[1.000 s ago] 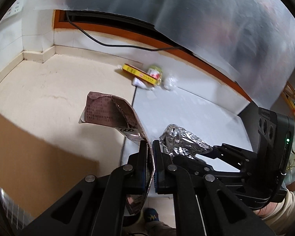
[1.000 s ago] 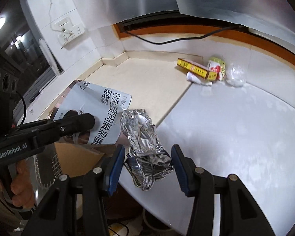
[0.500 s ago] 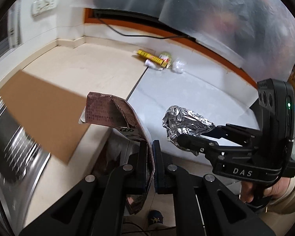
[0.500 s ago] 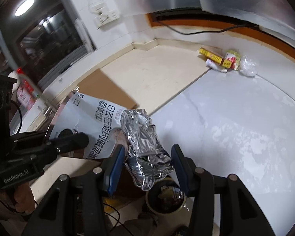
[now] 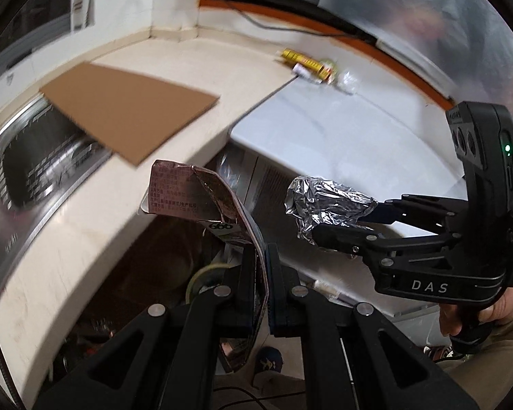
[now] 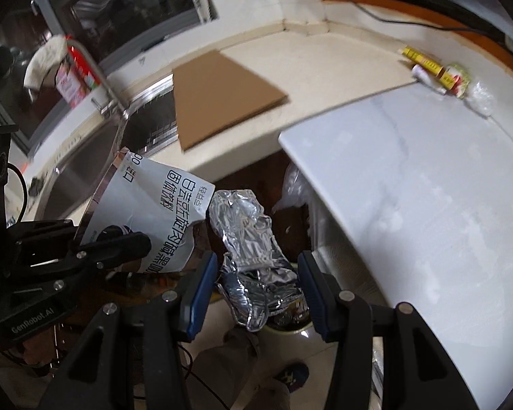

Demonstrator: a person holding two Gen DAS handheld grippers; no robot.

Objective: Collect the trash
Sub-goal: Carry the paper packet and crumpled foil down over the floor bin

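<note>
Crumpled foil wad (image 6: 253, 256), light and easily crushed, sits pinched at its thick middle in my half-spread right claw (image 6: 256, 287), while my shut left claw (image 5: 260, 270) nips the limp, slippery packet (image 5: 201, 201) by its lower edge, both out past the desk (image 5: 95, 212) rim, more litter (image 6: 441, 75) lying far back.

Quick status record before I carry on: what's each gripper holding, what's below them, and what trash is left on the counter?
left gripper: shut on flattened packet
right gripper: shut on crumpled foil
below grippers: round bin on the floor, partly hidden by the foil
left on counter: yellow box, small white tube, green-red wrapper, clear plastic scrap, clustered by the back wall
also on counter: cardboard sheet overhanging the sink
</note>
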